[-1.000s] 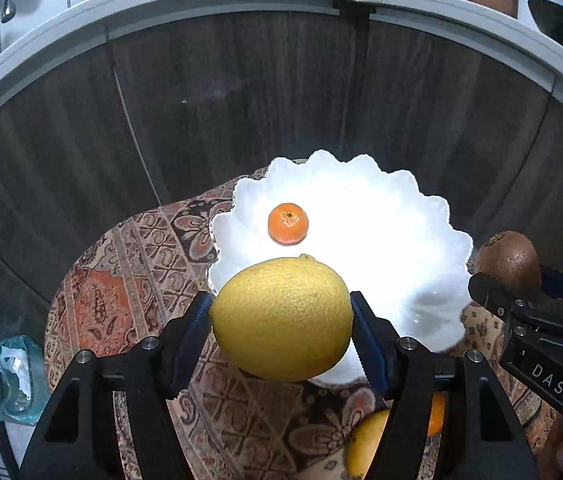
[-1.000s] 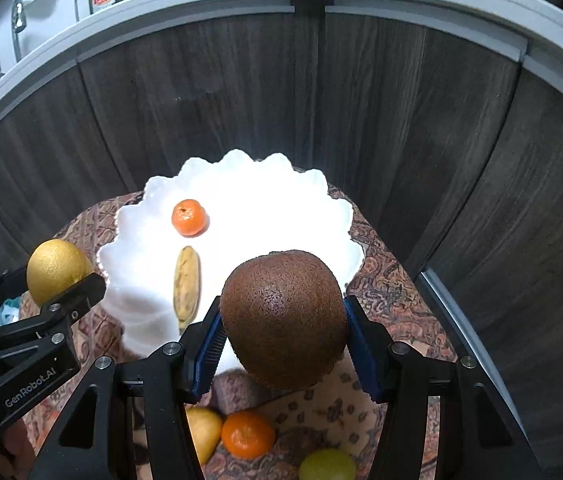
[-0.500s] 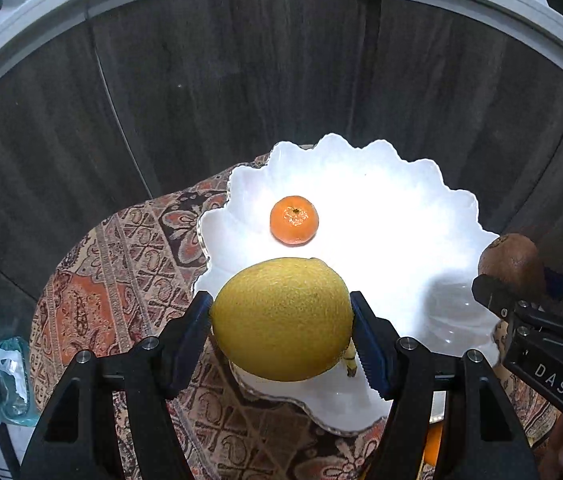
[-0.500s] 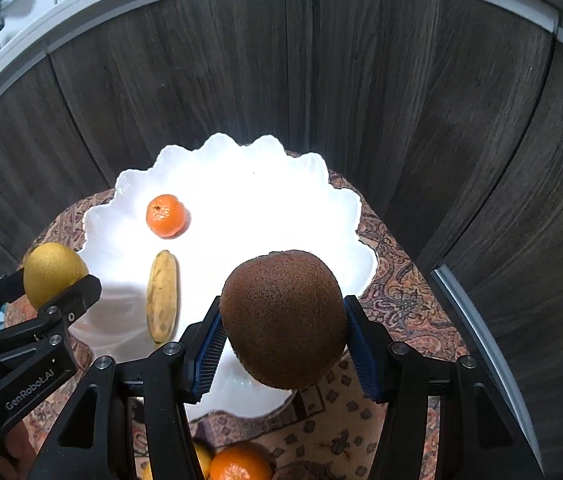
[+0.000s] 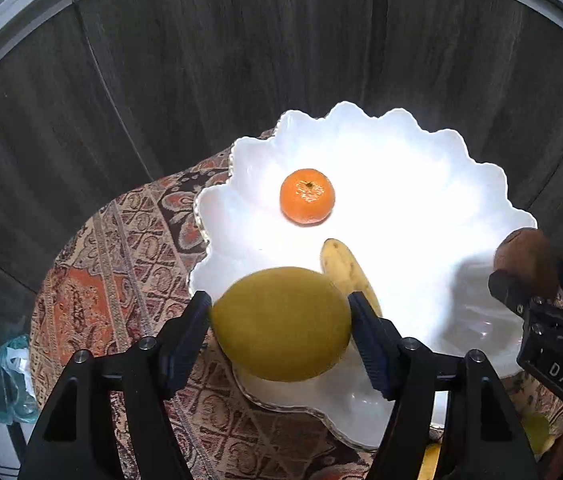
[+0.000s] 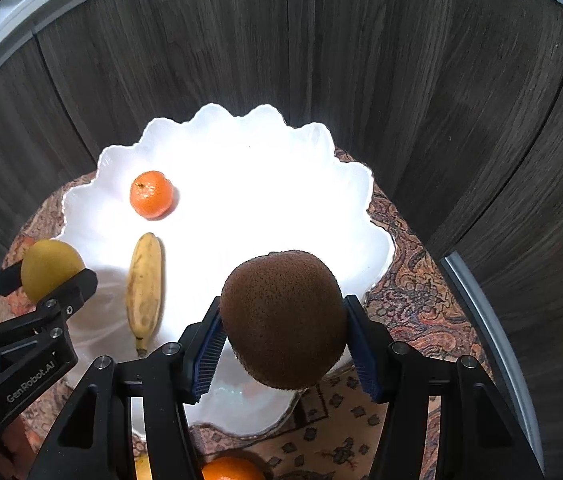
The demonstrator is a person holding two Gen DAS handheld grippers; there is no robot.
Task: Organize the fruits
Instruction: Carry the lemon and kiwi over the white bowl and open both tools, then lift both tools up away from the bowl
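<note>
I am seeing my left gripper (image 5: 279,322), jaws just opening, barely touching the lemon (image 5: 281,324); my right gripper (image 6: 283,334) is clamping the kiwi (image 6: 283,318) at the bowl's (image 6: 241,132) five o'clock.

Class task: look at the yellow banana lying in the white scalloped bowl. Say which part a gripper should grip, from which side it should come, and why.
Grip the yellow banana across its thick middle, coming down from above with the fingers on its two long sides. It lies flat in the white scalloped bowl, its stem towards the camera; the middle is widest and balanced, the ends taper. The small orange mandarin lies apart, so probably no obstacle.
</note>
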